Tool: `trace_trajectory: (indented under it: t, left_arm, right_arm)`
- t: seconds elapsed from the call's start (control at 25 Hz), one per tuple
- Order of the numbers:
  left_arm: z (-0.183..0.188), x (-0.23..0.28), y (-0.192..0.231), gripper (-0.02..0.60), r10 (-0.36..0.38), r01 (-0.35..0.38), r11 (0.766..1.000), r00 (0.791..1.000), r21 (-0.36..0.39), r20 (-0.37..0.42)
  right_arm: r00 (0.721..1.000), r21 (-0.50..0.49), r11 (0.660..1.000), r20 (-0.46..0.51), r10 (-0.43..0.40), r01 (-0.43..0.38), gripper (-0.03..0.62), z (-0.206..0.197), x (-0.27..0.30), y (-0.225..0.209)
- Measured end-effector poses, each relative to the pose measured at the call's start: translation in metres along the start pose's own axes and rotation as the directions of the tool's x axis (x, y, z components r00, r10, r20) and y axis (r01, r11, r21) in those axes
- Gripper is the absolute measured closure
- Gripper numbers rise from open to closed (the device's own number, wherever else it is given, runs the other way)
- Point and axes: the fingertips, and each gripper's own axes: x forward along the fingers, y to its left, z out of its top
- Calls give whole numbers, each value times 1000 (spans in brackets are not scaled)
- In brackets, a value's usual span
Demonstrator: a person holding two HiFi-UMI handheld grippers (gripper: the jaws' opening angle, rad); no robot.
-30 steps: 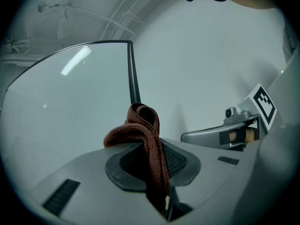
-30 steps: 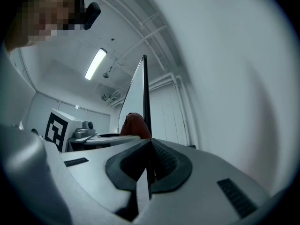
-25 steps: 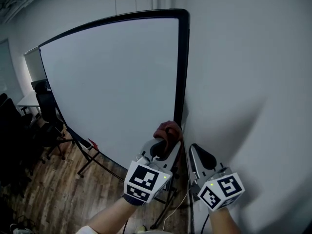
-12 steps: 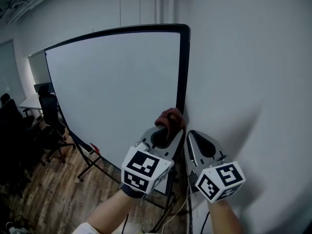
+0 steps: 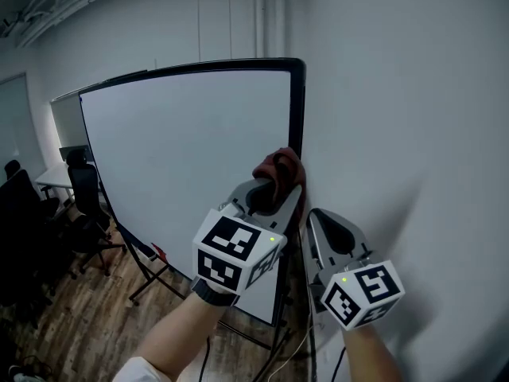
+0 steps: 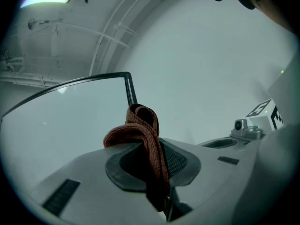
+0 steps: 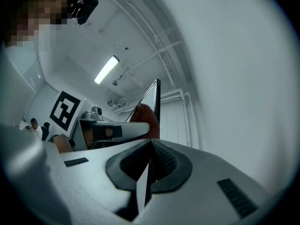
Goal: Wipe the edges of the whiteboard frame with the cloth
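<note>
In the head view the left gripper (image 5: 266, 197) is clamped on a rust-brown cloth (image 5: 280, 168) held up against the right-hand edge of the black whiteboard frame (image 5: 299, 126), roughly halfway up, with the right gripper (image 5: 320, 221) just beside it. The left gripper view shows the cloth bunched and pinched between the pads, its loop in front of the frame's top corner. Only the right gripper view shows that tool's jaws pressed together on nothing, under a ceiling light (image 7: 107, 69).
</note>
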Motion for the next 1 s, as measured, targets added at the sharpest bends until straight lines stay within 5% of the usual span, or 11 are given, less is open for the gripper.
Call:
trace_trajectory:
  t: [1.0]
  left_arm:
    - [120, 22, 29, 512, 35, -40, 998, 995, 52, 92]
  right_arm:
    - [997, -51, 999, 75, -1, 5, 592, 94, 23, -8]
